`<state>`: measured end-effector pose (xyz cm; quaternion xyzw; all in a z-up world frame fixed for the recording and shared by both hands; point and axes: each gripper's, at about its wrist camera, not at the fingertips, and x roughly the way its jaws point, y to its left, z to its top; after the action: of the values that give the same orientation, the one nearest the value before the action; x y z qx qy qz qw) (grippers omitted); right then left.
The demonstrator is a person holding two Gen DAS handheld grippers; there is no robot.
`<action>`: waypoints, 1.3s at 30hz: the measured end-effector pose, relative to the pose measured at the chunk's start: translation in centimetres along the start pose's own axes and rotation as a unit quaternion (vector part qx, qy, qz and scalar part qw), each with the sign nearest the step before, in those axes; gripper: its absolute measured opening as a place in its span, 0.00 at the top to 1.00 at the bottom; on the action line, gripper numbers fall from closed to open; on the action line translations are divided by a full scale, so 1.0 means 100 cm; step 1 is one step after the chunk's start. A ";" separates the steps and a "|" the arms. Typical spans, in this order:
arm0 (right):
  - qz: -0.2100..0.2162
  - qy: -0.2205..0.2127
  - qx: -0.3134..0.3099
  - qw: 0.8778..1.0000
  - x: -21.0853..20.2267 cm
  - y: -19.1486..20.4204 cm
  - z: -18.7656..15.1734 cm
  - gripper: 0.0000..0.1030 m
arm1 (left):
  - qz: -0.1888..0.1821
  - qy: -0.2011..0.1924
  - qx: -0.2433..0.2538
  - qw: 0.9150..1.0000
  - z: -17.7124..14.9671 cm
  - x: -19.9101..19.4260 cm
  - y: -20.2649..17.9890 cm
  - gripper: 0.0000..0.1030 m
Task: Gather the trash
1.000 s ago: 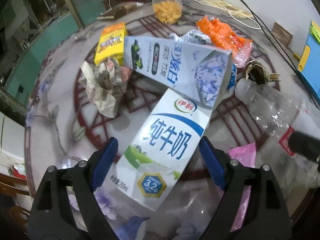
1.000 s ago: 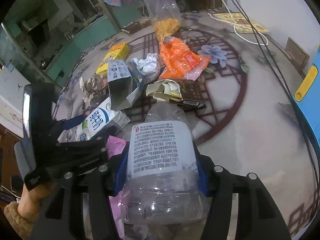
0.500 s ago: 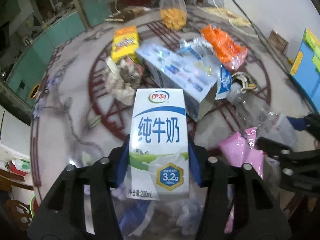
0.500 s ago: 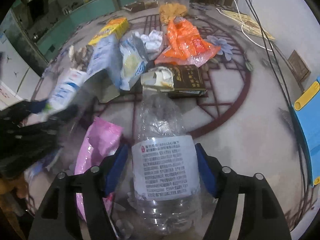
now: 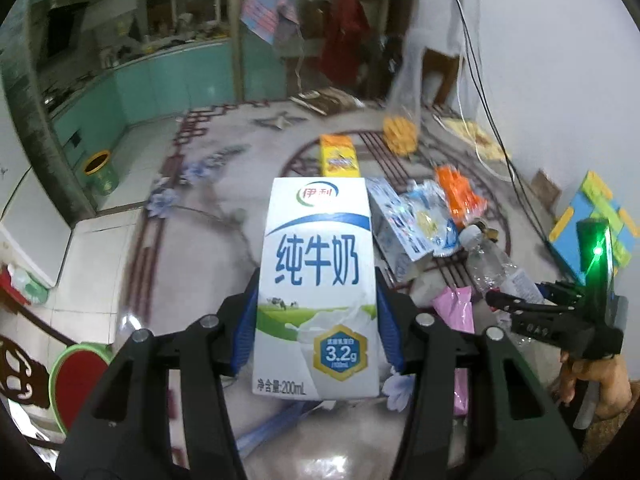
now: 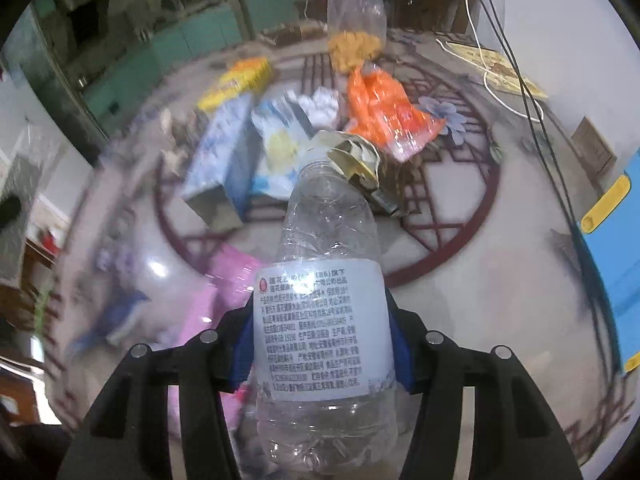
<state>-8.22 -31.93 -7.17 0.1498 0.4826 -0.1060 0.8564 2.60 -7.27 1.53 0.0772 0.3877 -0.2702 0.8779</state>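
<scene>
left claw (image 5: 316, 320) is clamped on a white milk carton (image 5: 316, 280), blue pads pressed against both long sides, the carton upright and lifted clear of the worktop (image 5: 224, 248). right claw (image 6: 322, 344) has a clear plastic bottle (image 6: 326, 280) between its pads at the label; its jaws are closing and the pads press the label on both sides. in the left view the same bottle (image 5: 496, 268) lies low at the right, with the right claw (image 5: 520, 308) on it and a hand (image 5: 600, 384) behind. the rest of the litter sits bunched in the round red pattern: a blue and white carton (image 6: 218, 160) on its side, a yellow box (image 5: 338, 156), an orange wrapper (image 6: 384, 112), a crumpled white paper (image 6: 324, 106), a torn dark box (image 6: 368, 168) just past the bottle's neck, a pink wrapper (image 6: 224, 292) beside the bottle. a clear bag with yellow snacks (image 6: 354, 46) stands near the far edge. left of the pile the worktop is bare out to its curved rim, and the floor (image 5: 92, 248) shows beyond. right of the bottle the surface is also bare up to a blue board (image 6: 616, 248) at the edge.
</scene>
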 end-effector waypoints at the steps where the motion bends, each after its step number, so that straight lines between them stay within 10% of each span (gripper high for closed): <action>1: 0.008 -0.010 0.004 1.000 -0.007 0.001 0.001 0.49 | -0.001 -0.007 -0.010 1.000 -0.001 -0.009 0.009 0.52; 12: 0.083 -0.079 0.028 0.993 -0.059 0.038 0.002 0.49 | 0.009 -0.018 -0.082 0.996 -0.040 -0.058 0.072 0.52; 39: 0.170 -0.042 -0.092 0.980 -0.034 0.234 -0.018 0.48 | 0.082 -0.012 -0.175 0.981 -0.096 -0.094 0.190 0.52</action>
<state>-3.77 -9.29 -1.50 0.1461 0.4218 0.0795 0.8913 1.41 15.93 0.28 -0.0494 0.4108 -0.1262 0.9016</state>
